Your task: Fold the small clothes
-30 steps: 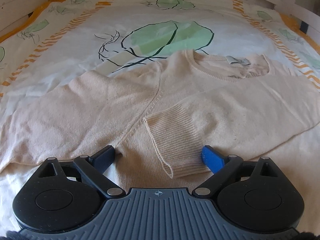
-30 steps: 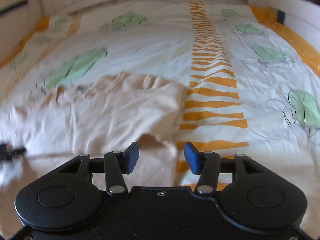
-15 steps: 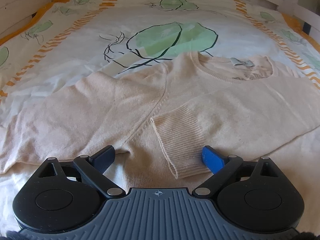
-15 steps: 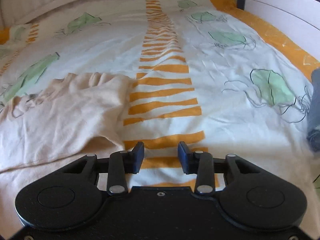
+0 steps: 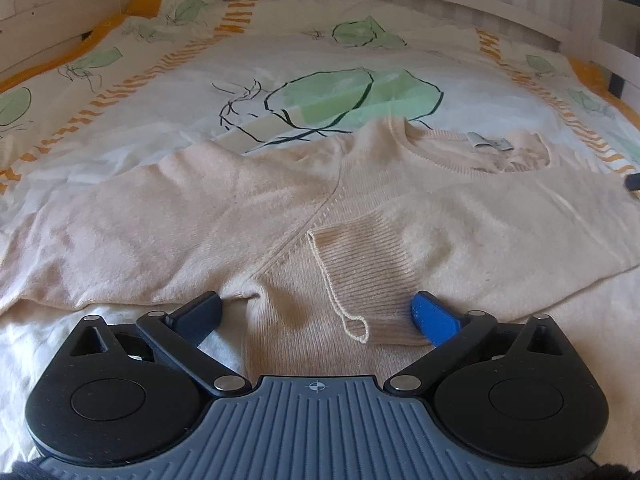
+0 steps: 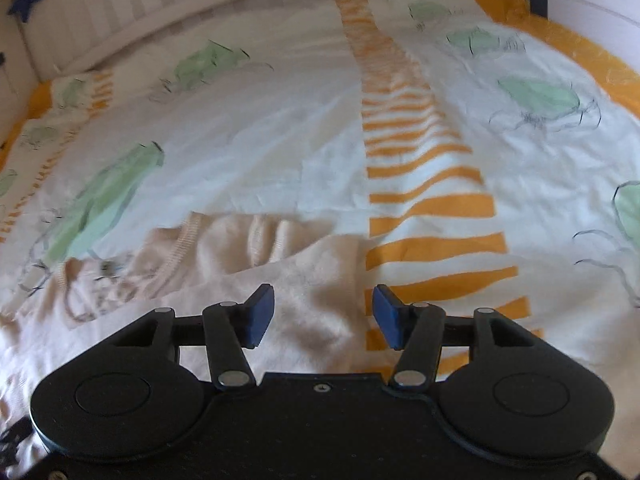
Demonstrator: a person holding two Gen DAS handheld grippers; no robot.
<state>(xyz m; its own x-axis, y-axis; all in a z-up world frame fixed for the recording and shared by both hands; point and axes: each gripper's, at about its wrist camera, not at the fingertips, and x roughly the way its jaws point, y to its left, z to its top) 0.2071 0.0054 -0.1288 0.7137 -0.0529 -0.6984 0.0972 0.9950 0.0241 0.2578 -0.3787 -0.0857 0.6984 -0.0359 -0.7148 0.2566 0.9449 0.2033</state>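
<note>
Cream knit sweater (image 5: pixel 224 216) lying front-up on the leaf-and-stripe printed bedspread (image 5: pixel 168 92), neckline and label (image 5: pixel 489 143) toward the far side. One sleeve extends to the left in the left wrist view; the other is folded across the chest, its ribbed cuff (image 5: pixel 360 276) resting on the body panel. Left gripper (image 5: pixel 316 316) hovers low over the cuff with jaws opening to their widest; the cuff lies between the fingers, but the pads do not press on it and nothing is held. Right gripper (image 6: pixel 323 315) sits at the sweater's right shoulder edge, where the knit meets the orange stripes; its jaws are opening at about half span, with fabric beneath the gap but no grip visible. Handling, as a judgement: the knit is light, soft and limp, drapes and bunches readily, as the rumpled shoulder (image 6: pixel 264 240) shows, and is not fragile. It likely stretches if pulled by a single layer. Firmer holds are probably the ribbed cuff, the shoulder seam and the hem, pinching both layers together
</note>
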